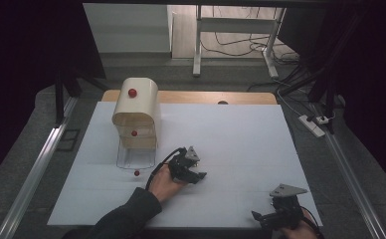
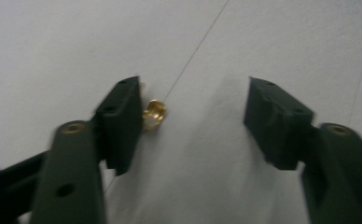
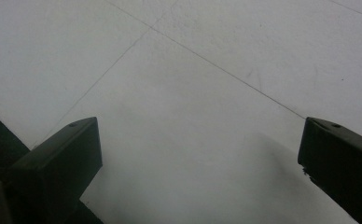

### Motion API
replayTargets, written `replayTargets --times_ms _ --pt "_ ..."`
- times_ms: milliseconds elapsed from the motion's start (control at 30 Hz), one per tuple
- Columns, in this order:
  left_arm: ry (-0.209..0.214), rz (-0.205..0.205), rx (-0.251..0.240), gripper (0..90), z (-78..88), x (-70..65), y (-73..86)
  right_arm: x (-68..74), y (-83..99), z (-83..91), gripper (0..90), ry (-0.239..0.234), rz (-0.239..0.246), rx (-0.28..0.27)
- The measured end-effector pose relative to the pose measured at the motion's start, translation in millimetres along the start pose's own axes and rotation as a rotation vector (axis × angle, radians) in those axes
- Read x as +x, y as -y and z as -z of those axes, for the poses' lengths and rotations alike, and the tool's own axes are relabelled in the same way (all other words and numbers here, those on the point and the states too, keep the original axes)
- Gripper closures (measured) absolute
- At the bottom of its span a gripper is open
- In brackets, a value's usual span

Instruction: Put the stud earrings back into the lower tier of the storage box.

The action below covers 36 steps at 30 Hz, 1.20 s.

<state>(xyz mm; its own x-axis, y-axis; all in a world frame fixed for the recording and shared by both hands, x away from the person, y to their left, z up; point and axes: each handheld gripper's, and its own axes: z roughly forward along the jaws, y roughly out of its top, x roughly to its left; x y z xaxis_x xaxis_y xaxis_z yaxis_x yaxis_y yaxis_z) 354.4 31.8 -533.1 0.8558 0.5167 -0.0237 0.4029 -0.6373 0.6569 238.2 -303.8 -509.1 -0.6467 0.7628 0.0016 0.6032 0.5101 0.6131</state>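
**A:** Target is the small gold piece (image 2: pixel 154 115), looks like a ring or a stud, too blurred to call. It lies on the white table (image 1: pixel 241 134), near-centre, just right of the drawn line in the left gripper view.

**B:** Left gripper (image 2: pixel 191 121) status?

**A:** Down at the table, jaws partly spread, nothing clamped. The piece sits against the inner face of the jaw at the left of that view; the other jaw is well apart from it. So it's between the jaws but way off-centre.

**B:** Then closing as is will probably push it across the sheet, not pinch it. Shift the hand so the piece is midway first, keep the tips low on the surface. It's tiny and hard, I'd expect it to skid or pop out if a pad rides over it.

**A:** Agreed. Close slowly, check it's seated before lifting.

**B:** Right gripper (image 1: pixel 275 215)?

**A:** Parked at the near right corner, jaws wide apart, empty, over bare table. Well clear.

**B:** Surroundings?

**A:** The cream box with red knobs (image 1: pixel 136 115) stands far left, its drawer pulled open towards the near side. A red bead (image 1: pixel 137 173) lies just near of it, left of the working hand (image 1: pixel 165 185). Nothing crowds the pick.
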Motion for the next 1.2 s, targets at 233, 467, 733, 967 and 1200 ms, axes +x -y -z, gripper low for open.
replayTargets --times_ms 233,467,733,967,1200 --pt "-0.009 0.02 0.002 64.3 2.7 4.2 0.3 0.3 0.0 -0.2 0.0 0.0 -0.001 0.001" --pt "-0.013 0.064 0.01 82.8 3.9 6.1 0.6 0.3 0.0 -0.1 0.0 -0.001 0.0 0.0" --pt "-0.018 0.082 0.008 84.2 4.7 5.4 0.6 0.4 0.1 0.1 0.0 -0.002 0.0 -0.001" --pt "-0.021 0.088 0.005 84.2 10.2 5.4 -0.6 0.5 0.1 0.3 0.0 -0.003 0.002 -0.002" --pt "-0.027 0.085 -0.012 84.2 21.5 3.5 -4.6 0.8 0.2 0.5 0.0 -0.003 0.003 -0.002"
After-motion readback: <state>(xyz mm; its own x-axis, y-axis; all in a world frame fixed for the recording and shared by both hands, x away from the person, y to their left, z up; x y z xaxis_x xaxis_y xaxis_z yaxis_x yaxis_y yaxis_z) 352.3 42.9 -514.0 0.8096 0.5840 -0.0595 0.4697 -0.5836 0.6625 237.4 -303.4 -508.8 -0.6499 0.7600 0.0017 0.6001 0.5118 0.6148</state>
